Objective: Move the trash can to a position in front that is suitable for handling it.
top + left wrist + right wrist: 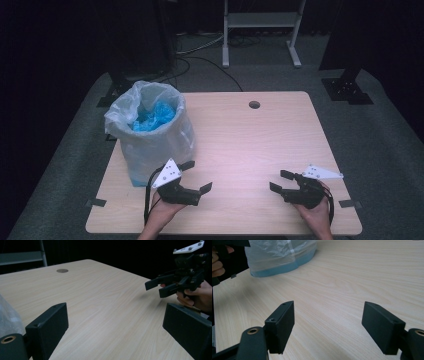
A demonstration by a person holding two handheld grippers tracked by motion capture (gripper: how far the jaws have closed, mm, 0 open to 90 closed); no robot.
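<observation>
Pale wood bench (260, 150), high view: bag-lined bin (150, 132) holding blue waste at left; left gripper (196, 176) just beside it, right gripper (277, 181) well apart, fingers released and empty, no grasp begun. Left gripper view: cable hole (62, 270). Right gripper view: bin's blue base (284, 267).

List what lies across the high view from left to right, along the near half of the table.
Bin lined with a clear bag → left gripper, jaws open → bare table top → right gripper, jaws open.
</observation>
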